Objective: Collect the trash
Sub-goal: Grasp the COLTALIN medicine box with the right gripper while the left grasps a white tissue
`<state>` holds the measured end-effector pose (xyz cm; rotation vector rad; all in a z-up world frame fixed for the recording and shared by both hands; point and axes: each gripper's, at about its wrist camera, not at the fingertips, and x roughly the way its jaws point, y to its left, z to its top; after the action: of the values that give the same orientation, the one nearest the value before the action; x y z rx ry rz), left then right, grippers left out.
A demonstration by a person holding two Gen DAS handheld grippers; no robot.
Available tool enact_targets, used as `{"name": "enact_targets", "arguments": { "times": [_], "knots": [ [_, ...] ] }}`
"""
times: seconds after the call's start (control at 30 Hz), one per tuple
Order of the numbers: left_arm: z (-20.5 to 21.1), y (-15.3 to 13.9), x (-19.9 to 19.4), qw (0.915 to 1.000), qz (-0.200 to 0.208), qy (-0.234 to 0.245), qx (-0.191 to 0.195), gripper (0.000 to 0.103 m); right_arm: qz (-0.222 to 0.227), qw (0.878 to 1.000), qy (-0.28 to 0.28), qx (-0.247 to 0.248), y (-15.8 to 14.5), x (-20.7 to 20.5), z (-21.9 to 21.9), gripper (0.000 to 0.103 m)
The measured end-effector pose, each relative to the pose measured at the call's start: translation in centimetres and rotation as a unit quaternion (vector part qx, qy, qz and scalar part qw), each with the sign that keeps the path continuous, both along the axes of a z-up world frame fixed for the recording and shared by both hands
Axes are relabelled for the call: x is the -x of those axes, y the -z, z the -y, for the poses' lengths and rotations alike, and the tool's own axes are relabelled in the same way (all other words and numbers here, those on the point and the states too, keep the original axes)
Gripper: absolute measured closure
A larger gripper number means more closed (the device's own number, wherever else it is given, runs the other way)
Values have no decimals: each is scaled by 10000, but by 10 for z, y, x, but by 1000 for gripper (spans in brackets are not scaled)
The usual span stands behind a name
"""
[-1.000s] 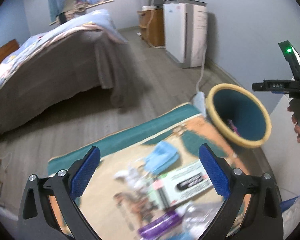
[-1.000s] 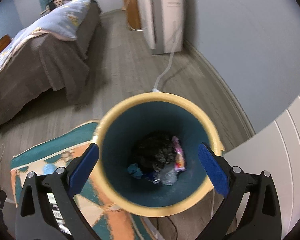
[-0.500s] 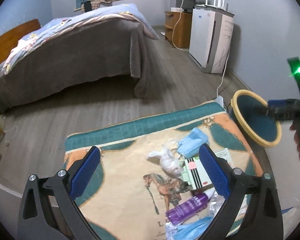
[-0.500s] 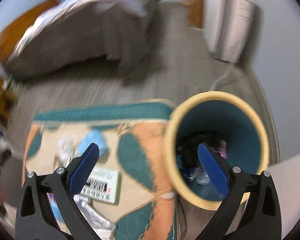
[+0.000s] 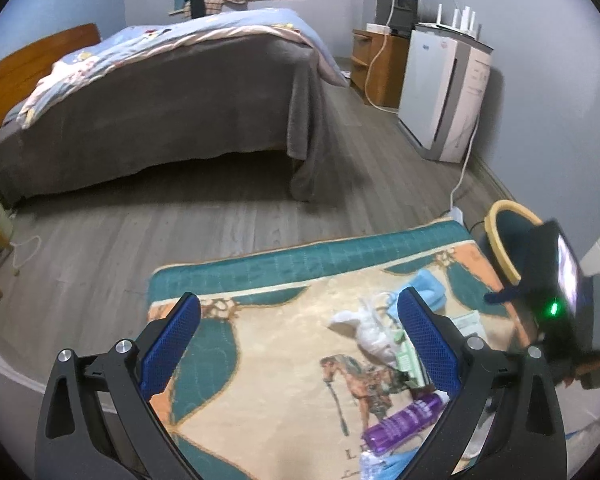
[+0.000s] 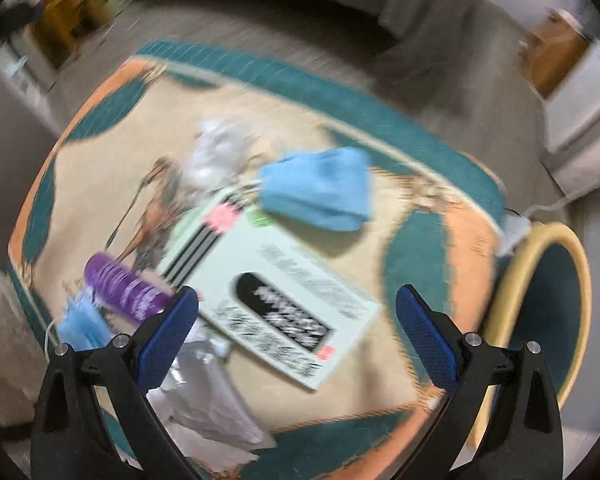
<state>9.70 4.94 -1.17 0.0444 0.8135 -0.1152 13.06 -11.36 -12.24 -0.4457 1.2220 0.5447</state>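
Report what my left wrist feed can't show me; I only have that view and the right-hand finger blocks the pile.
Observer: The hidden item is a pale green flat box with a black label, lying on the rug between the right gripper fingers, jaws open.
Operator: Tell me what's nearest my purple bottle.
Observer: The purple bottle lies left of the box, with a crumpled blue mask just beyond its lower end.
Operator: Check for more trash near me.
Observer: Clear crumpled plastic sits below the box, by the right gripper's left finger. The view is blurred.
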Motion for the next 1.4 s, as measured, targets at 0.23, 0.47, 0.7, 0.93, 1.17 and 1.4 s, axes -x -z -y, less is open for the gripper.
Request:
{"name": "enact_targets", "arguments": {
  "times": [0.23,0.47,0.7,0.93,1.17,1.4],
  "knots": [
    [-24,5,-5,9988,-235,-195,370,5,-61,9976,-496,470,25,4,-36,6],
    [-40,13,-9,9964,-471,-295,642,5,48,9964,-551,637,33,-8,-52,6],
    [-37,21,-11,9962,-627,-172,575,5,-319,9971,-254,638,49,-32,-52,6],
    [-29,29,-13,9971,-703,-48,302,5,-393,9983,-233,359,37,-29,-38,22],
    [-20,31,-16,9975,-696,-40,132,5,-257,9996,117,-90,-5,-14,-8,24],
    [-1,36,-18,9975,-701,66,-2,5,346,9859,1409,-830,-76,-9,51,25]
  ]
}}
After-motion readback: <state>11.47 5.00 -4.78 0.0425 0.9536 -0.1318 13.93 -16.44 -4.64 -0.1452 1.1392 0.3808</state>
